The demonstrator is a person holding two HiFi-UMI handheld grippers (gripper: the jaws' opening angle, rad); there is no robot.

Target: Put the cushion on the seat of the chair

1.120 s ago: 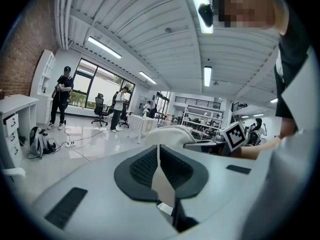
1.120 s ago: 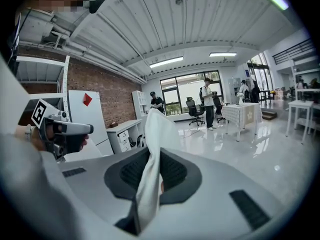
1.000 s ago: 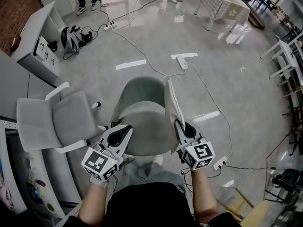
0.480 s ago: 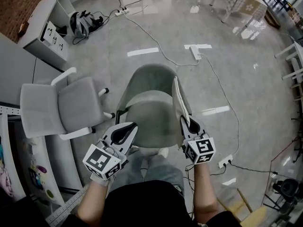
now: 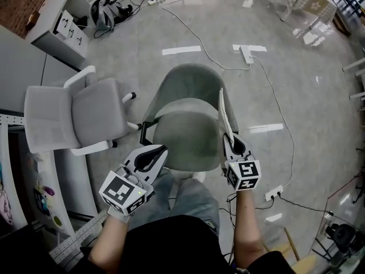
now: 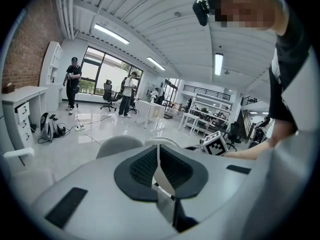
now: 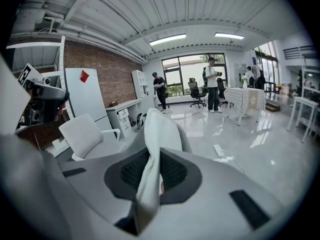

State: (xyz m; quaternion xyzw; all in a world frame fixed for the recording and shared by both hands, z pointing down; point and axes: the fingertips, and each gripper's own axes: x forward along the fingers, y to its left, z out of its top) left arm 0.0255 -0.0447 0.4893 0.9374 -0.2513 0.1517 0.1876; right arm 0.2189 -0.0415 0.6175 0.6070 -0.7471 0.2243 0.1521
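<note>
**Cushion on edge at chair's R side, to be laid flat on seat**

The thin, pale grey-white fabric cushion (image 5: 224, 116) is clamped at one edge by the R claw (image 5: 234, 147). In the right gripper view the cloth (image 7: 157, 129) is seen pinched between the pads of that claw (image 7: 150, 174) and rising straight ahead of them. The cushion is held upright just beyond the R claw's tips, along the R rim of the grey-green moulded shell chair (image 5: 185, 136). It is not yet on the seat. The L claw (image 5: 149, 156) is closed, w/ nothing seen between its pads (image 6: 159, 171). It is held by the seat's front-left edge, w/ the seat just ahead of its tips.

Step in hand, as judged: the cushion is to be swung over & laid flat.
- The R claw should be rolled inward, toward the L claw, so the free edge drops across the seat rather than onto the rim.
- Since only one edge is gripped, sagging or folding is likely. The L claw could be opened to catch the far edge.
- Release is best held back until the cushion is centred.

Containers: none is involved in the task.
- The seat shell, the only receiver, is bare.
- Far ahead & left of the L claw a white drawer cabinet (image 5: 65, 27) is seen, drawers shut, contents hidden.
- Beside the cabinet a dark backpack (image 5: 102, 13) lies on the floor; its contents can't be told.
</note>
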